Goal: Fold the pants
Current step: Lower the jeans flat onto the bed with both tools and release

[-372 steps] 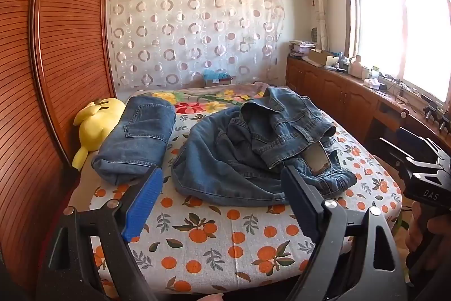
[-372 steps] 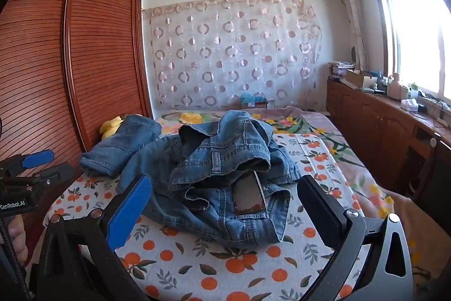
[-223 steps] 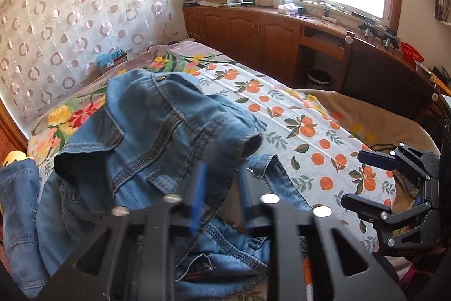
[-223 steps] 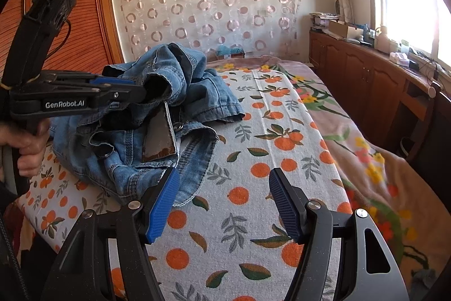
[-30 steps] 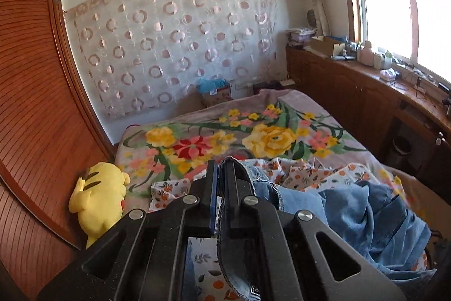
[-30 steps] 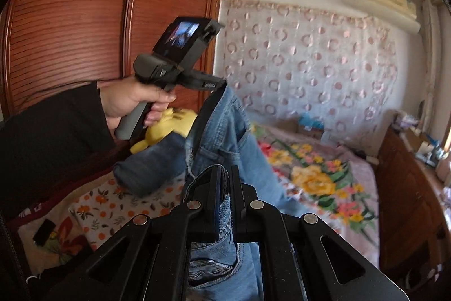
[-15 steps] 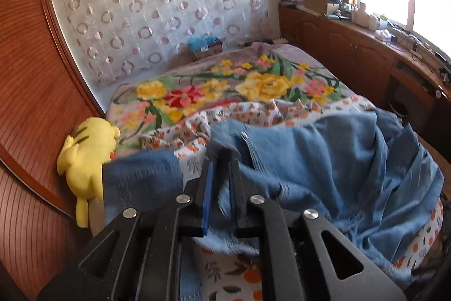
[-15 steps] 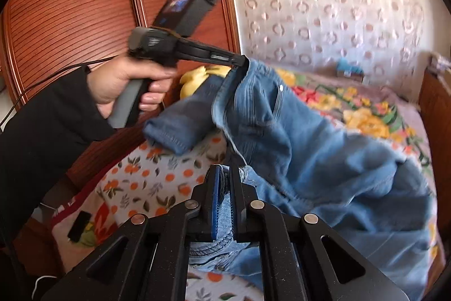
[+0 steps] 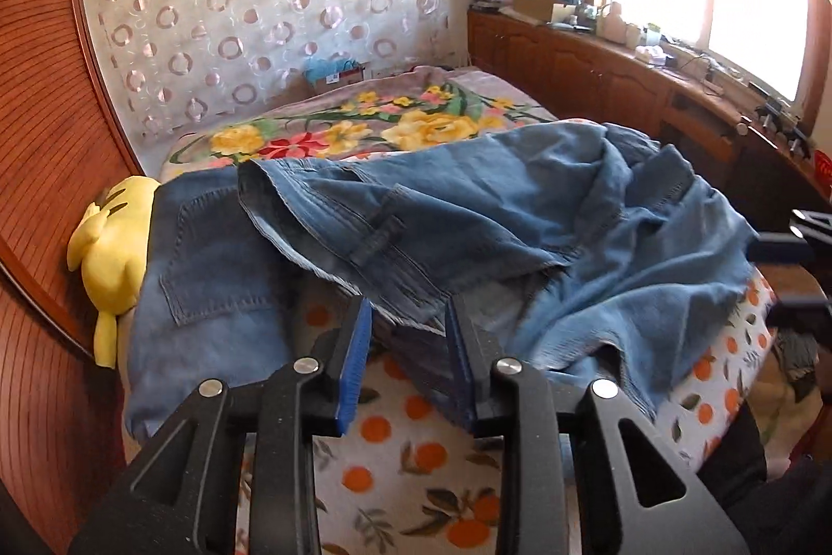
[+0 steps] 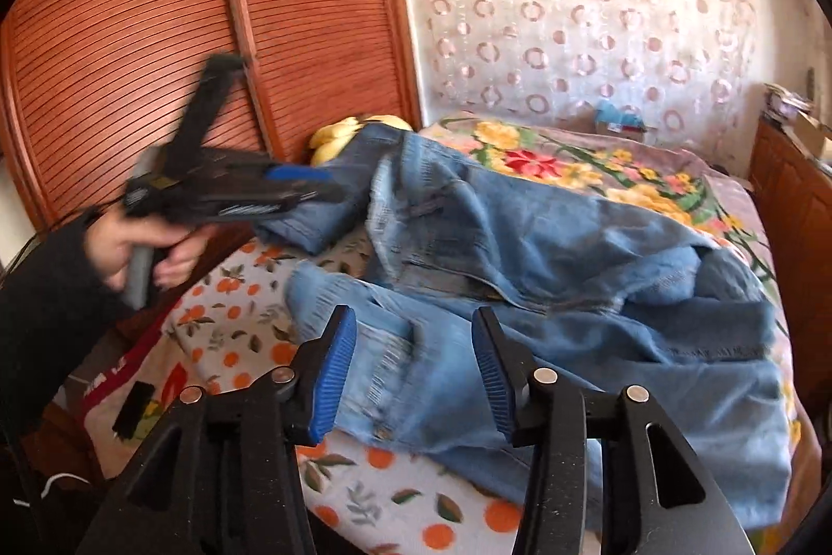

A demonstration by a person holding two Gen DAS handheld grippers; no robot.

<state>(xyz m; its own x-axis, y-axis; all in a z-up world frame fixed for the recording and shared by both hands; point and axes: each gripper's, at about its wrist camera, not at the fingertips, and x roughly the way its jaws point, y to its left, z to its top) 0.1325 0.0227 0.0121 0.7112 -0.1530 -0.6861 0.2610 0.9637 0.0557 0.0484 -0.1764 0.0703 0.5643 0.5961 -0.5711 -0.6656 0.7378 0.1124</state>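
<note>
Pants (image 9: pixel 468 222) lying across the bed (image 9: pixel 416 446), waistband at left.
Both grippers, left gripper (image 9: pixel 408 336) and right gripper (image 10: pixel 413 362), released, jaws just opening; denim edge lying between them, orange-print sheet free at frame bottom.

- Left gripper (image 9: pixel 408 347): matte black plastic frame, ribbed blue pads, silver round screw heads.
- Right gripper (image 10: pixel 413 368): same black frame, blue ribbed pads, silver screws.
- Left hand (image 10: pixel 132 250): grey handle, black long sleeve (image 10: pixel 47 310).
</note>
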